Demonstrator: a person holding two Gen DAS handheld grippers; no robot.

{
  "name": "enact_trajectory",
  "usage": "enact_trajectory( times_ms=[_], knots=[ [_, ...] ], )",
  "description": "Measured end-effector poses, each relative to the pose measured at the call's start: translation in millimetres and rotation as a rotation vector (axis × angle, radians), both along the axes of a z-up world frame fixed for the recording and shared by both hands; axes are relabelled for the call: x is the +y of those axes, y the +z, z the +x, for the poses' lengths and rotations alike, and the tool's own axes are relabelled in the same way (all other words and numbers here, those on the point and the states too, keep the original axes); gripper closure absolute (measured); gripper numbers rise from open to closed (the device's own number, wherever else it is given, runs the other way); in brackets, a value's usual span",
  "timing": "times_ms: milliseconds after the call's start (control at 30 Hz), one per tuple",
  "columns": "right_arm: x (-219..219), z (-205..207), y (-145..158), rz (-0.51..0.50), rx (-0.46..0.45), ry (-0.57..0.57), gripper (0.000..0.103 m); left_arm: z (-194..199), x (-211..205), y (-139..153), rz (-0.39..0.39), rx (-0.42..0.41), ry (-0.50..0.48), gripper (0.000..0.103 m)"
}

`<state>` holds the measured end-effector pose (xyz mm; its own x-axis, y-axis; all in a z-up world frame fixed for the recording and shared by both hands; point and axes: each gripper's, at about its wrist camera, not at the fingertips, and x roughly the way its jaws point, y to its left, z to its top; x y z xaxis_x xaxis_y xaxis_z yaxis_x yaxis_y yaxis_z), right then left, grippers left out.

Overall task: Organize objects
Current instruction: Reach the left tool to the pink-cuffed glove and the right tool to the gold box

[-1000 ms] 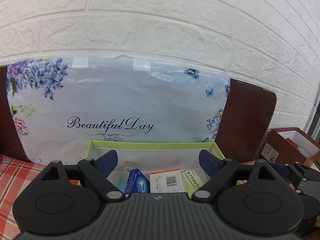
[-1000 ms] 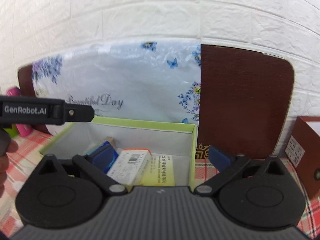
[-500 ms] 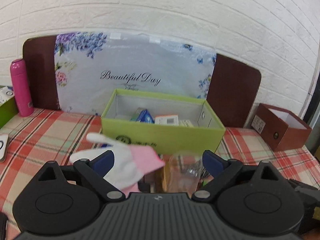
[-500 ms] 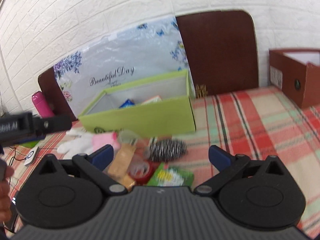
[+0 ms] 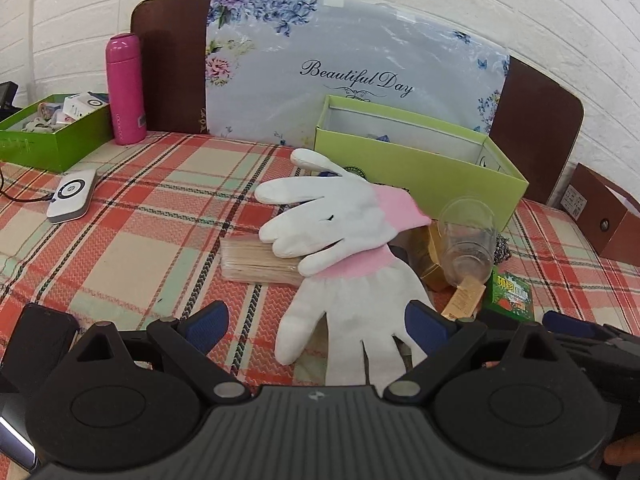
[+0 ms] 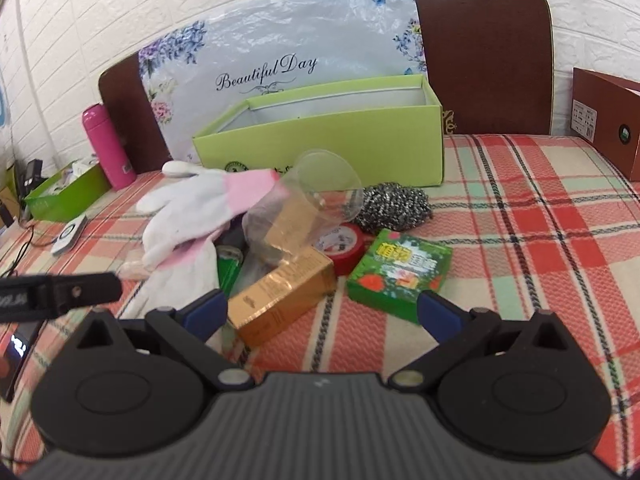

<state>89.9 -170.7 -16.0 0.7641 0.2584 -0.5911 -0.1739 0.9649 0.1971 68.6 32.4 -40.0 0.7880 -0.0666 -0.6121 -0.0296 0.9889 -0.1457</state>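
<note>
left gripper [image 5: 316,322] jaws spread wide, empty; right gripper [image 6: 322,312] likewise, both level.

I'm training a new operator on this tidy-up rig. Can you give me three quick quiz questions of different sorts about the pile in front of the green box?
1. True or false: the clear plastic cup stands upright.
2. What lies between the steel scourer and the gold carton: A tape roll, B pink bottle, C phone?
3. Fill in: both the left gripper and the right gripper are ____.

Key: 1 false, it lies tipped on the carton. 2 A. 3 open.
</note>
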Motion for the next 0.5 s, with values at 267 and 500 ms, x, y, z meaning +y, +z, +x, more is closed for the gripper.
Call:
enact_trajectory(
  times_ms=[267,500],
  knots=[
    [24,27,-13,0.067,0.063,0.014,0.04,-1,7,-6,-0.014,0.001,-0.019,0.005],
    [2,12,-8,0.044,0.06,0.014,0.077,26,-4,-26,0.038,0.036,-0.085,0.005]
  ],
)
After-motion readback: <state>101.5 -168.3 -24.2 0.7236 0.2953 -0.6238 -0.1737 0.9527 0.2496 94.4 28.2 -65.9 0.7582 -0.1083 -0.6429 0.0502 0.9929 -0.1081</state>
